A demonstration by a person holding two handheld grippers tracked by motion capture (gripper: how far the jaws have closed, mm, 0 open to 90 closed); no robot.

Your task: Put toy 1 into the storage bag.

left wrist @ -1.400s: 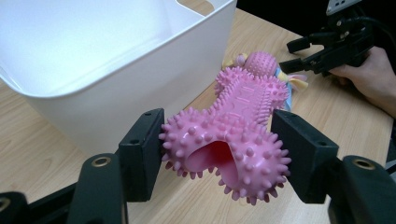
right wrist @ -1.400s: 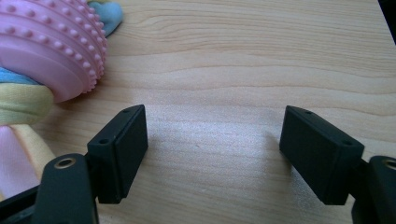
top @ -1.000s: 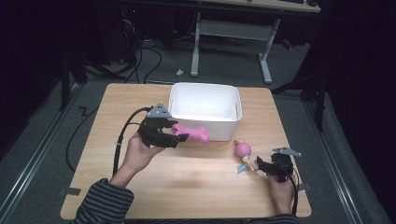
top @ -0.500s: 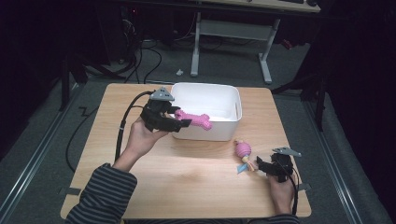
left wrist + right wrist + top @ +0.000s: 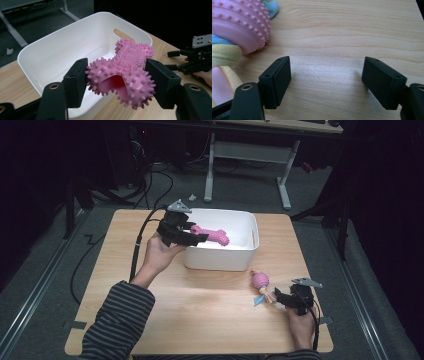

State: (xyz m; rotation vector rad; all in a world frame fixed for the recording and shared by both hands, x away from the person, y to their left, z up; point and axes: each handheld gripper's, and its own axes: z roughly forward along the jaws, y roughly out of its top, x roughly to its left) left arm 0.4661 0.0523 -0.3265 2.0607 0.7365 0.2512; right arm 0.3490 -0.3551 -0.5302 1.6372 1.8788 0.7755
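now left hand-held gripper (image 5: 196, 236) clamps pink spiky bone (image 5: 211, 234) over white bin (image 5: 235, 259).

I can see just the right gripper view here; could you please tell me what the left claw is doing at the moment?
Observer: The left claw is shut on a pink spiky bone toy, one jaw on each side of its near end.
Operator: Thank you. Where is that toy relative to the container?
Observer: It hangs over the white bin, in the air above its open top.
Operator: And how close is my claw to the ball toy?
Observer: In the high view, the right claw rests on the table, open, beside the pink ball rope toy.
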